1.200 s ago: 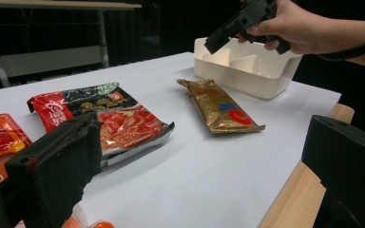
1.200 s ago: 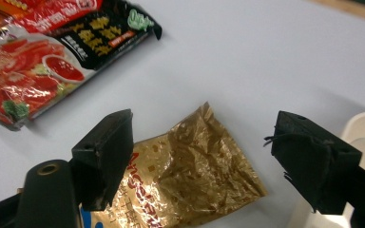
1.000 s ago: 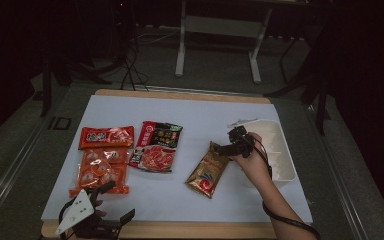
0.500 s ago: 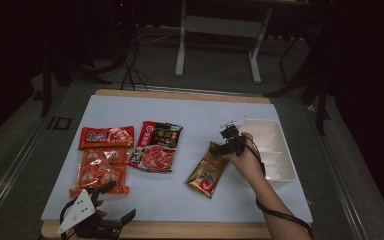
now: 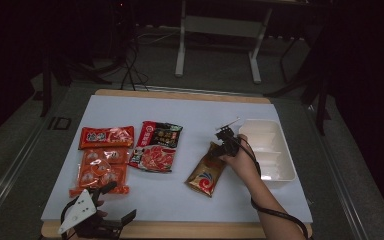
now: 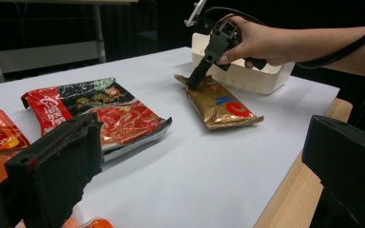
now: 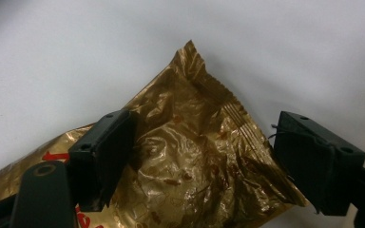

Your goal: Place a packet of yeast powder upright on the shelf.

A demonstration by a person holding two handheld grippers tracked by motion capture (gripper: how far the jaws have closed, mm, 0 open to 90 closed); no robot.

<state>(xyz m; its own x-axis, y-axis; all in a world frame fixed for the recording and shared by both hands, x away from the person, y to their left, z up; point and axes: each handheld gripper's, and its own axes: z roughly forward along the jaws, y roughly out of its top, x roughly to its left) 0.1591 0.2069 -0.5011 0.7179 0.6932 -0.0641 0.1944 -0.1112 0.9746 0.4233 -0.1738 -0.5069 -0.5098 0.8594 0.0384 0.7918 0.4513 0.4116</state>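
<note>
Gold packet: my target, the gold packet [image 5: 206,171], lies flat on the white sheet [image 5: 195,115], right of centre, its far end just left of the white tray [image 5: 280,165].
Right tongs: my right gripper [image 5: 223,146] points down at the packet's far, crimped end; the jaws stand wide apart, one on each side of that end, not pressing it.
Right hand: my right hand [image 5: 240,157] reaches in from the near right, wrist bent down.
Left tongs: my left gripper [image 5: 111,204] rests at the near left edge of the table [image 5: 180,95], jaws apart, nothing between them.
Open room: bare sheet lies between the packet and the red-and-black packet [image 5: 156,146]; the orange packets [image 5: 102,160] sit well to the left.
</note>
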